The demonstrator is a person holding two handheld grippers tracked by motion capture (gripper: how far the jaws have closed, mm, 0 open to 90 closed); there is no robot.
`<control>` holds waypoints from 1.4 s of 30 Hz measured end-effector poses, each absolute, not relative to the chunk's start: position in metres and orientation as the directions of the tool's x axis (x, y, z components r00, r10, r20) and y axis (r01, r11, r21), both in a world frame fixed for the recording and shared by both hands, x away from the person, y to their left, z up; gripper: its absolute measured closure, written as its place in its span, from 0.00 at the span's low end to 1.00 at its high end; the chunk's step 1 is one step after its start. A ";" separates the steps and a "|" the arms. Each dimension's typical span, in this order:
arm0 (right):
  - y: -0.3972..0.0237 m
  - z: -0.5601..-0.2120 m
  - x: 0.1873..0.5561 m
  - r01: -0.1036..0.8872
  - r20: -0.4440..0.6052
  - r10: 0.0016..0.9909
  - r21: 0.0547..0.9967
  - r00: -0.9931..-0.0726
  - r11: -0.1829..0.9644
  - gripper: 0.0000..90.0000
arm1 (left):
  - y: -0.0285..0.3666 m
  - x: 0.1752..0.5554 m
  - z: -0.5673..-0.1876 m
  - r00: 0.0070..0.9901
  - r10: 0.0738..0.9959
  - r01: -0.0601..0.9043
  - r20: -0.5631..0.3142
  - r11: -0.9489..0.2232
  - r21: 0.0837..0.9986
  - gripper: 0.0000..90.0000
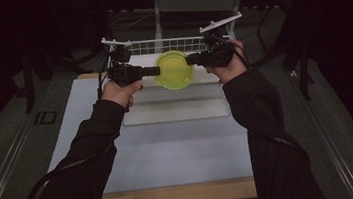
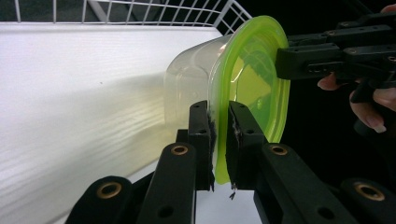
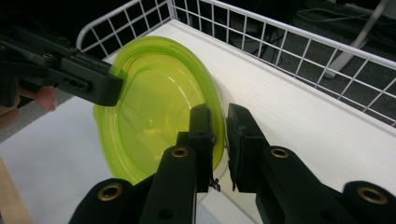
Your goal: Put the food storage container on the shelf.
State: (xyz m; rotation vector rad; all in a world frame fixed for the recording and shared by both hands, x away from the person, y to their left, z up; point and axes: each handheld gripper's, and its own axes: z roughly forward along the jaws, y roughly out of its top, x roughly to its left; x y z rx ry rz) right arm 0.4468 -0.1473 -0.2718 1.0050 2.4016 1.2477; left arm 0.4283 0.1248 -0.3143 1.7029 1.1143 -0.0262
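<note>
Both tongs, left [image 1: 157, 71] and right [image 1: 189, 59], pinch the green lid's [image 1: 173, 69] rim by the worktop's far edge; peel evenly, steadying the clear container [image 2: 187, 88]

I see a wooden table [image 1: 175, 196] with a pale grey mat [image 1: 170, 150] covering most of its top. Toward the far edge, a white tray [image 1: 176, 110] lies on the mat, and a white wire basket [image 1: 168, 44] sits along the far edge.

White wire rack [image 1: 168, 44] at table's [image 1: 171, 155] far end, white board [image 1: 176, 110] before it.
</note>
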 end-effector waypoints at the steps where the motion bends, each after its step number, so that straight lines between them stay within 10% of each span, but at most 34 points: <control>1: -0.147 -0.273 0.449 0.468 0.090 0.680 0.790 -0.728 0.396 0.90 | 0.125 0.428 -0.314 0.566 0.652 0.675 -0.505 -0.014 0.738 0.91; 19: -0.144 -0.273 0.479 0.548 0.188 0.644 0.724 -0.741 0.419 0.90 | 0.124 0.437 -0.322 0.594 0.669 0.616 -0.447 -0.021 0.787 0.77; 29: -0.136 -0.276 0.489 0.571 0.166 0.725 0.739 -0.669 0.358 0.62 | 0.124 0.442 -0.326 0.554 0.705 0.623 -0.443 0.002 0.782 0.65; 42: -0.144 -0.268 0.468 0.508 0.131 0.721 0.793 -0.680 0.336 0.50 | 0.139 0.440 -0.320 0.519 0.753 0.553 -0.405 0.065 0.830 0.48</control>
